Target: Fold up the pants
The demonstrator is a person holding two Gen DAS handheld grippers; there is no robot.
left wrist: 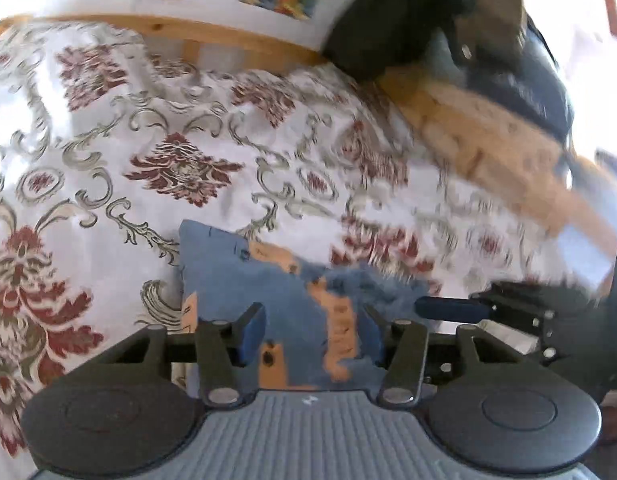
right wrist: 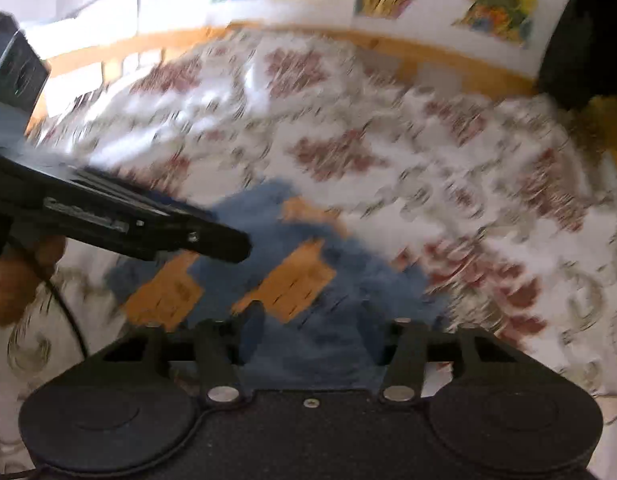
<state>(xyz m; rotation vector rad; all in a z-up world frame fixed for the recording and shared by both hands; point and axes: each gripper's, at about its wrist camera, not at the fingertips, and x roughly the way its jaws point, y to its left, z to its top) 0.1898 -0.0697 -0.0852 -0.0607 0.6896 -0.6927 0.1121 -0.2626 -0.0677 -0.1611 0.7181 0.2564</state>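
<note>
The pants (left wrist: 284, 304), blue with orange patches, lie bunched in a compact heap on a bed covered by a white spread (left wrist: 108, 140) with a red and grey floral pattern; the heap sits toward the near edge of the bed, well away from the wooden rail (left wrist: 228, 42) along the far edge. The left hand-held gripper (left wrist: 312, 334) has its jaws set wide apart above the heap, with fabric visible between the blue pads (left wrist: 252, 332) but nothing clamped. The right hand-held gripper (right wrist: 312, 334) is likewise spread wide over the pants (right wrist: 308, 280), gripping nothing. The near end of the heap is hidden behind both gripper bodies. The right wrist view is heavily motion-blurred, so folds and seams cannot be made out. A dark object (left wrist: 428, 20) at the far right corner is blurred and cut off by the frame.
</note>
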